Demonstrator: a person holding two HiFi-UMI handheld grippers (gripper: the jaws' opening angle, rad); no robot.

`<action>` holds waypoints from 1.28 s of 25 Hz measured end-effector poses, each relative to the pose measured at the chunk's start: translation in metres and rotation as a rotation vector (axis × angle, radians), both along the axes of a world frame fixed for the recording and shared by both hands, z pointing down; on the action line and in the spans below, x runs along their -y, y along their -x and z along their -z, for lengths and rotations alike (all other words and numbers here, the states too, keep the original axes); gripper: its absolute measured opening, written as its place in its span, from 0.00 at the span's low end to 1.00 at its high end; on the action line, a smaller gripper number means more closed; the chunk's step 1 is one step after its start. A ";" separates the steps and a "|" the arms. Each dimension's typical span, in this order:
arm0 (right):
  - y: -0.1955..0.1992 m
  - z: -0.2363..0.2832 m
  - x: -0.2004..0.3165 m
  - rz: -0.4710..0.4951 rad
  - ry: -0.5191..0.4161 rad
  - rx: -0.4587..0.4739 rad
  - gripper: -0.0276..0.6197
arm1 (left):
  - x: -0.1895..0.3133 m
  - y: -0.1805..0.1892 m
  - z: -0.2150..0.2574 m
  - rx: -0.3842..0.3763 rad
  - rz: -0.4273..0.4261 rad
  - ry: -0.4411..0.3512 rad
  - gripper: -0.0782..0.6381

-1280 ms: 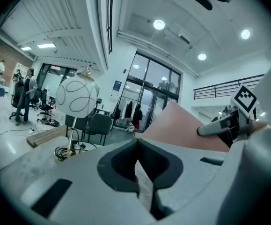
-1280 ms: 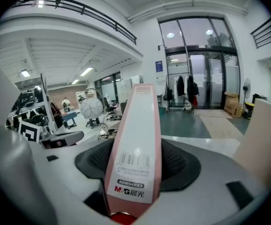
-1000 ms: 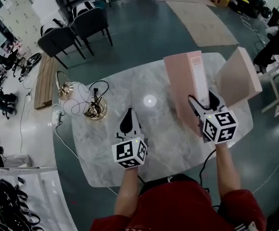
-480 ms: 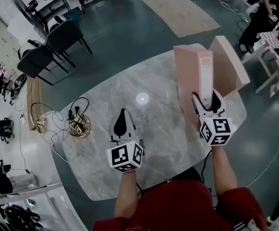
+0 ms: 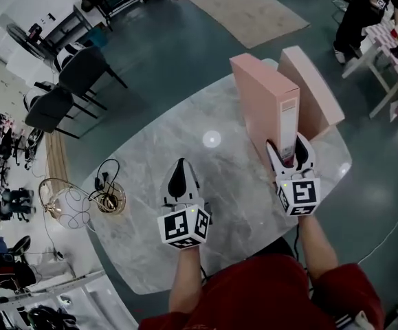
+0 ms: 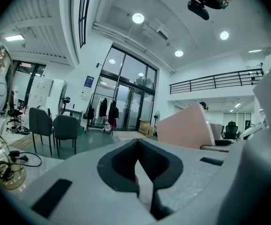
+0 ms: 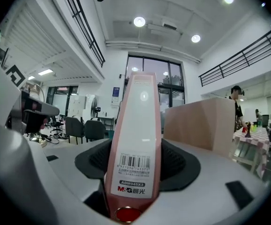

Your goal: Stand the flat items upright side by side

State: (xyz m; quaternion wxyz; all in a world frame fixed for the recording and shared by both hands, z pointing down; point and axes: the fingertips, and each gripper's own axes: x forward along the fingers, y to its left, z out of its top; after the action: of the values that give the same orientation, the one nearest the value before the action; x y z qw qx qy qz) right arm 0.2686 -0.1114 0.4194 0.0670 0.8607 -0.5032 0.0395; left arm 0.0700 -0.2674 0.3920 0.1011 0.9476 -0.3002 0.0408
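Note:
Two pink file boxes stand upright on the marble table [image 5: 150, 246]. The nearer file box [image 5: 264, 105] has its white labelled spine [image 7: 135, 139] toward me, and my right gripper [image 5: 287, 146] is shut on that spine low down, one jaw on each side. The second file box [image 5: 308, 91] stands close on its right, also seen in the right gripper view [image 7: 198, 125]. My left gripper [image 5: 178, 174] hovers over the table's middle, shut with nothing in it [image 6: 137, 165]. A pink file box [image 6: 184, 130] shows beyond its jaws to the right.
A gold lamp base with coiled black cables [image 5: 109, 199] sits at the table's left edge beside a white wire shade [image 5: 61, 205]. Dark chairs [image 5: 75, 81] stand on the floor at the far left. A person [image 5: 363, 5] is by a table at the top right.
The right gripper has carried the nearer file box toward the second one, so the gap between them has closed. The left gripper has shifted across the table, still shut and empty.

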 end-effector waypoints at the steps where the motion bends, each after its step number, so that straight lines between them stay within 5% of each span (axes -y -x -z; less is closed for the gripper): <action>1: -0.003 -0.006 -0.004 -0.012 0.017 0.007 0.49 | -0.003 -0.007 -0.001 0.006 -0.007 -0.001 0.12; 13: -0.009 -0.079 -0.031 -0.071 0.135 0.120 0.47 | -0.035 -0.052 -0.023 0.091 -0.101 -0.010 0.12; 32: -0.042 -0.086 -0.029 -0.153 0.084 0.119 0.47 | -0.060 -0.071 -0.044 0.177 -0.156 -0.013 0.12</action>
State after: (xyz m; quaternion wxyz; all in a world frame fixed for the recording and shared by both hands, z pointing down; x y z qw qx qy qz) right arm 0.3101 -0.0828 0.5055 0.0699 0.8891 -0.4370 0.1166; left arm 0.1408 -0.2076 0.4359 0.0645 0.9615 -0.2334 0.1299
